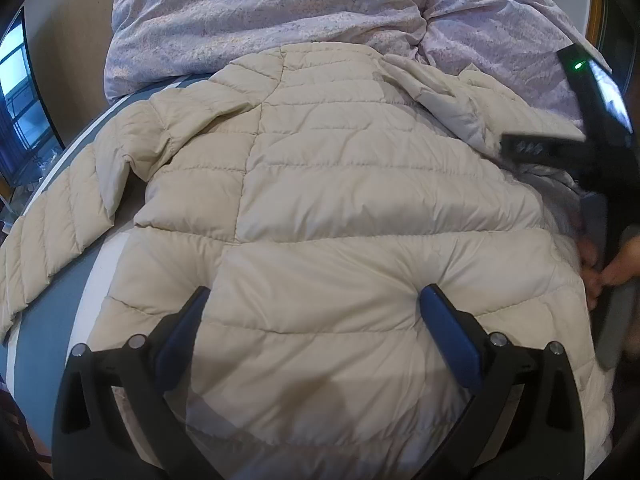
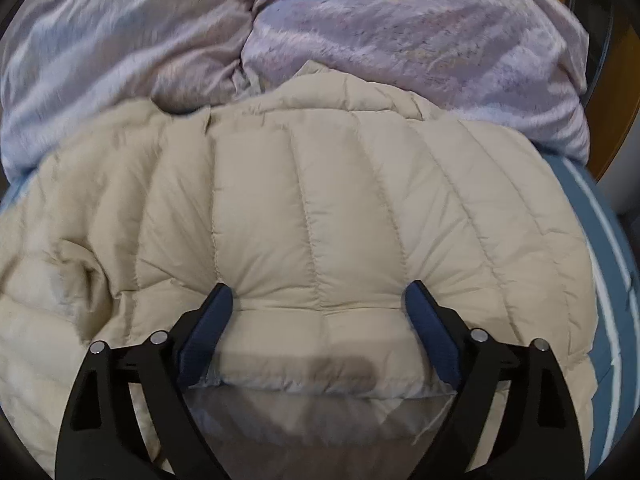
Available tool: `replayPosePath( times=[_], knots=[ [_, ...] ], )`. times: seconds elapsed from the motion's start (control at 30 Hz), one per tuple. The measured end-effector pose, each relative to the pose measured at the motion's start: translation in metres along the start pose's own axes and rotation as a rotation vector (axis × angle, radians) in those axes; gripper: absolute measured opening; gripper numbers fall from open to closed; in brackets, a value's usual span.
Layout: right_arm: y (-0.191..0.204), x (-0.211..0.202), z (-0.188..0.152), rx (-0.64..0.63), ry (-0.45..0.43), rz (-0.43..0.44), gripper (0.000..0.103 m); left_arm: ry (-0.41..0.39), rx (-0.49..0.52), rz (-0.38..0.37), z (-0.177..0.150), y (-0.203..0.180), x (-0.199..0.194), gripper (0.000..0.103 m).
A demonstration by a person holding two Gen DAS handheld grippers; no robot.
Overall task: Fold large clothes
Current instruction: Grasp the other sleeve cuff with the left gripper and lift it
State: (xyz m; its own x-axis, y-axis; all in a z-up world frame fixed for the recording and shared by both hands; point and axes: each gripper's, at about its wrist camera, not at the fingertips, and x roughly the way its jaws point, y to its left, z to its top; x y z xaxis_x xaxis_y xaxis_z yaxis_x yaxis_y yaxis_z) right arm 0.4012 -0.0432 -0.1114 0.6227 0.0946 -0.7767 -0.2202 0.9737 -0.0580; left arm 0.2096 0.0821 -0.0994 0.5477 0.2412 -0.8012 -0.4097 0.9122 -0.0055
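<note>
pressing both spread-fingered tools, left gripper [image 1: 314, 294] and right gripper [image 2: 318, 290], onto the puffy beige quilted jacket [image 1: 320, 184], we judge the left sleeve [image 1: 52, 224] needs folding next.

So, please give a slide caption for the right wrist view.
Open right claw pressing into a beige quilted down jacket on a blue striped bed.

My way ahead is blocked by the bunched lilac floral quilt [image 1: 260, 12], heaped against the far edge of the cream quilted puffer jacket [image 1: 320, 184]. Bare blue-and-white striped bedsheet [image 2: 608, 240] leaves passing room beside the jacket.
</note>
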Motion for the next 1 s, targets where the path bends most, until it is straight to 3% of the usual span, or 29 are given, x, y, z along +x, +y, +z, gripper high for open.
replayPosePath(
  times=[0.2, 0.33, 0.6, 0.87, 0.93, 1.0],
  knots=[
    [-0.008, 0.003, -0.002, 0.04, 0.021, 0.023, 0.1, -0.011, -0.046, -0.054, 0.0, 0.013, -0.008, 0.101],
    [-0.007, 0.004, -0.001, 0.041, 0.025, 0.034, 0.101, -0.03, -0.094, -0.029, -0.002, 0.04, -0.027, 0.101],
    [-0.006, 0.004, 0.0, 0.051, 0.024, 0.046, 0.102, -0.056, -0.255, 0.17, -0.014, 0.163, -0.067, 0.101],
    [-0.005, 0.004, 0.0, 0.058, 0.022, 0.06, 0.102, -0.007, -0.517, 0.28, -0.043, 0.288, -0.077, 0.1],
    [-0.005, 0.004, 0.0, 0.06, 0.021, 0.063, 0.102, 0.006, -0.584, 0.28, -0.05, 0.311, -0.076, 0.092],
    [-0.005, 0.004, 0.0, 0.062, 0.021, 0.067, 0.102, 0.025, -0.653, 0.247, -0.055, 0.33, -0.072, 0.076]
  ],
)
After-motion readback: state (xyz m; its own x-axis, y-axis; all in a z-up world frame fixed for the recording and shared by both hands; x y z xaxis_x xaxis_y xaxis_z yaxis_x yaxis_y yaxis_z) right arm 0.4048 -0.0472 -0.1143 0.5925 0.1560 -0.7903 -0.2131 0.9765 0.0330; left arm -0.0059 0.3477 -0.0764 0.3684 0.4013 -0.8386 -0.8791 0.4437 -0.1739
